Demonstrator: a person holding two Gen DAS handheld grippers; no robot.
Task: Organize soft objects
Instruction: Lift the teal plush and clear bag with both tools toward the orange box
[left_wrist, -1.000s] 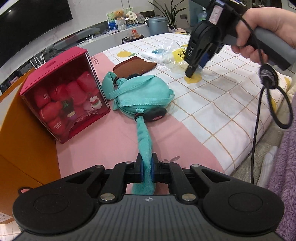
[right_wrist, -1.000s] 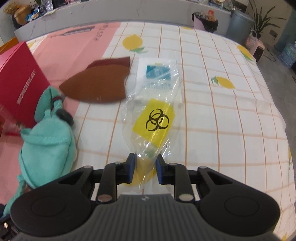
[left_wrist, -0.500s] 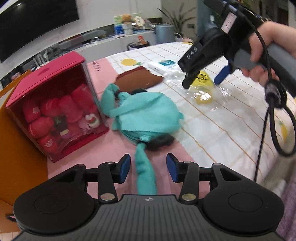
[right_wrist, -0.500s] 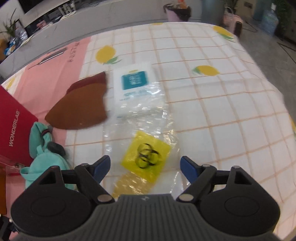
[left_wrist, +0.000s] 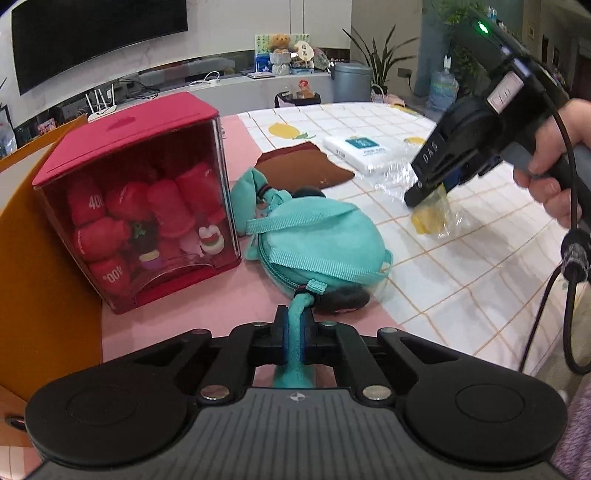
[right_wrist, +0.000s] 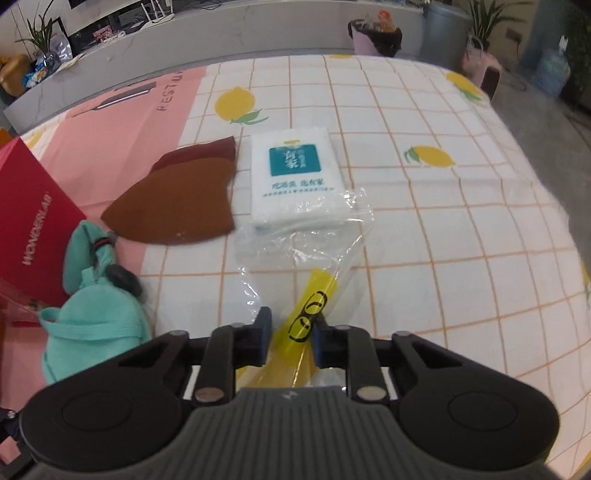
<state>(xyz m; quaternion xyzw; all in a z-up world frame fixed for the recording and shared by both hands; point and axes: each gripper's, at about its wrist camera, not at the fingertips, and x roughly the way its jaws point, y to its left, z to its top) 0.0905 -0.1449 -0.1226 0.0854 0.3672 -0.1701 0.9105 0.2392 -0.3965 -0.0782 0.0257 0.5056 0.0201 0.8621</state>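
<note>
A teal plush pouch (left_wrist: 317, 240) lies on the pink part of the bedsheet, and its thin teal strap (left_wrist: 297, 321) runs toward me. My left gripper (left_wrist: 294, 332) is shut on that strap close to the pouch. The clear plastic bag with a yellow biohazard label (right_wrist: 306, 310) is bunched between the pads of my right gripper (right_wrist: 291, 330), whose jaws are closing on it. In the left wrist view the right gripper (left_wrist: 417, 195) points down at the bag (left_wrist: 432, 218), with a hand (left_wrist: 554, 177) on its handle.
A red box with a clear front (left_wrist: 147, 206) full of red plush pieces stands left of the pouch. A brown cloth (right_wrist: 177, 206) and a white tissue pack (right_wrist: 295, 177) lie beyond the bag. An orange board (left_wrist: 44, 295) borders the left; the bed edge drops off at right.
Both grippers opened wide half a second ago and have closed again. The left one now holds the teal strap nearer the pouch; the right one has the bag bunched up between its pads.
</note>
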